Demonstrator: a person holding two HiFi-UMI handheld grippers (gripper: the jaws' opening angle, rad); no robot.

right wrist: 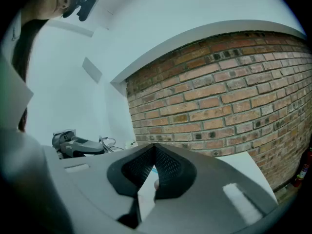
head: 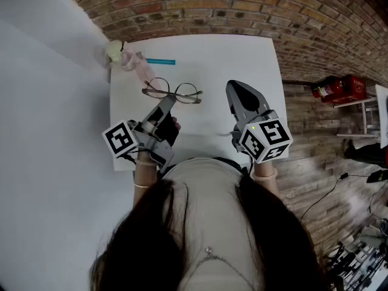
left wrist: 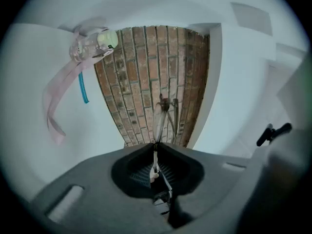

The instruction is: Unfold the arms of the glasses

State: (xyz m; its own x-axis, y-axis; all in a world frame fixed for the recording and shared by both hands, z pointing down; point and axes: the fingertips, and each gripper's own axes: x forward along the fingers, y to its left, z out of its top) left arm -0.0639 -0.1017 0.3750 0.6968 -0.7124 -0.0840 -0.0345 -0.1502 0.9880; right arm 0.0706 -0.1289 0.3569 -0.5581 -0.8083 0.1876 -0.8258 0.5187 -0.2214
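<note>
Left tongs (head: 165, 103) are clenched on the thin end of one arm of the glasses (head: 173, 92). In the left gripper view the jaws of these tongs (left wrist: 156, 143) meet on that arm, whose pale tip pokes back between them. The arm runs straight out from the jaws to the glasses (left wrist: 165, 106), which show edge-on against a brick wall (left wrist: 146, 72). From my head view the wire frame sits just past the jaw tips, over the middle of a white table (head: 242, 53). I cannot tell whether it rests on the tabletop.

My right tongs (head: 233, 87) are apart from the glasses, to their right, over the same table. The right gripper view shows these tongs (right wrist: 155, 146) pressed together with nothing between them.

Near the table's far left corner lies a clear pink item with a ribbon (head: 132, 59), and a teal stick (head: 160, 61) lies just beside it.
</note>
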